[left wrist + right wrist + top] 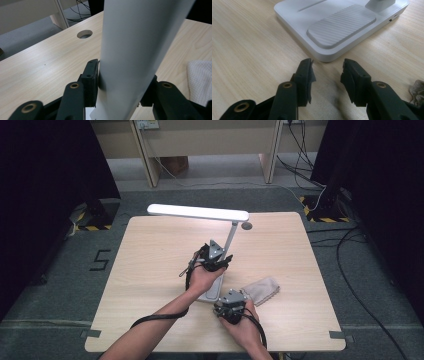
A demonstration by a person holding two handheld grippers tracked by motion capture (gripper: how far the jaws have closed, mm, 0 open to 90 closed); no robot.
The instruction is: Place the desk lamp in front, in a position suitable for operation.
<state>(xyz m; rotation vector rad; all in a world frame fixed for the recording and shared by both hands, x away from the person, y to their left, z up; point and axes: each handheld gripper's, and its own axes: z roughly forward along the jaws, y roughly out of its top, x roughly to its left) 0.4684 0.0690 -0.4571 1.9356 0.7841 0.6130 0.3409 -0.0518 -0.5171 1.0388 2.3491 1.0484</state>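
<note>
A white desk lamp stands on the wooden table (pixel 150 270), its long head (pixel 197 212) lit and level. My left gripper (pixel 222 261) is shut on the lamp's flat upright stem (pixel 135 50), with a black pad (pixel 91 75) pressed against each side. The lamp's flat base (pixel 337 27) with its ribbed panel lies just ahead of my right gripper (pixel 327 72). That gripper is open near the tabletop, nothing between its fingers, and its tips stop short of the base's near corner. From above, my right gripper (pixel 227 301) sits right beside the base (pixel 212 290).
A grey-white cloth (pixel 261 290) lies crumpled on the table to the right of the lamp base, and an edge of the cloth (pixel 200 80) lies beyond the stem. A round cable hole (pixel 246 225) sits near the table's far edge. Black cables trail from both grippers.
</note>
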